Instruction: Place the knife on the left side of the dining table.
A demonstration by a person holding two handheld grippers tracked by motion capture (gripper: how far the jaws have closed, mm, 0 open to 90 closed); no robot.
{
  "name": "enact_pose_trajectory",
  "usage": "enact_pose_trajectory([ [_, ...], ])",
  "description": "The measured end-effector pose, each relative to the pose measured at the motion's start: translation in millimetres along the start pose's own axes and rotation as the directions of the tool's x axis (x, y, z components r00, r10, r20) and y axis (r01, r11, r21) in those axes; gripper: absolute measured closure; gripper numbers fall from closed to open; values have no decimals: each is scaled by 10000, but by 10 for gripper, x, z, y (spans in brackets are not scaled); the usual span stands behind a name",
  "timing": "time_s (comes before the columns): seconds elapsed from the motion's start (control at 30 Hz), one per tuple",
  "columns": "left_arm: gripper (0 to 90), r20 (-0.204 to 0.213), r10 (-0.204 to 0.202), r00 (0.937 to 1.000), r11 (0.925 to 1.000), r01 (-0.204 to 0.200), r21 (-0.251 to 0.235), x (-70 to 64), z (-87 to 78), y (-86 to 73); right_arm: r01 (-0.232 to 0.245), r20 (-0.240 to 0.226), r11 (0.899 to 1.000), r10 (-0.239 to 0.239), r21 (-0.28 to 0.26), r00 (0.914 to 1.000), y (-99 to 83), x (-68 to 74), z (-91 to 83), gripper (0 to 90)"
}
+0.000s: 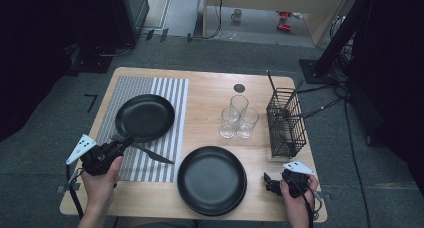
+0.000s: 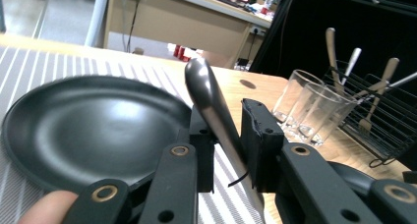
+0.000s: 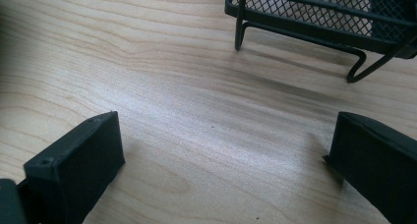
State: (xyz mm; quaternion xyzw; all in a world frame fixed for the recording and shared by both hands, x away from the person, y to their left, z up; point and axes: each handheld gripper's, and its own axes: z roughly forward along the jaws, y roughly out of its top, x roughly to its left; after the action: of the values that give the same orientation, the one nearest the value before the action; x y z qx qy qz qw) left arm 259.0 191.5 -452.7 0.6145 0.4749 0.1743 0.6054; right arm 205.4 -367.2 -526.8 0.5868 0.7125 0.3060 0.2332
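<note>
Wooden table, left gripper clamping knife, right gripper spread wide

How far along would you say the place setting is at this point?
Done: one black plate sits on the striped placemat. In hand: the left gripper is shut on a knife beside that plate. Left: the second plate, glasses and the cutlery in the basket; the right gripper is open over bare table.

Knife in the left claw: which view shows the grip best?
Left gripper view: the knife handle sits clamped between the left claw jaws, close up. High view shows it small and dark, lying over the striped placemat beside the plate.
</note>
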Motion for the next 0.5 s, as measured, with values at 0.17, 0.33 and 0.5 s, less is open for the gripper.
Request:
enact_pose_trajectory([
  [0.17, 737, -411, -346, 9986, 9994, 349, 59, 117, -24, -59, 15, -19, 10000, -15, -3, 10000, 0, 1, 0, 0],
  [0.33, 705, -706, -522, 9961, 9985, 532, 130, 219, -46, -129, 28, -31, 10000, -28, -1, 10000, 0, 2, 0, 0],
  [0.5, 674, -910, -862, 9921, 9958, 887, 238, 343, -53, -207, 38, -41, 10000, -38, -2, 10000, 0, 3, 0, 0],
])
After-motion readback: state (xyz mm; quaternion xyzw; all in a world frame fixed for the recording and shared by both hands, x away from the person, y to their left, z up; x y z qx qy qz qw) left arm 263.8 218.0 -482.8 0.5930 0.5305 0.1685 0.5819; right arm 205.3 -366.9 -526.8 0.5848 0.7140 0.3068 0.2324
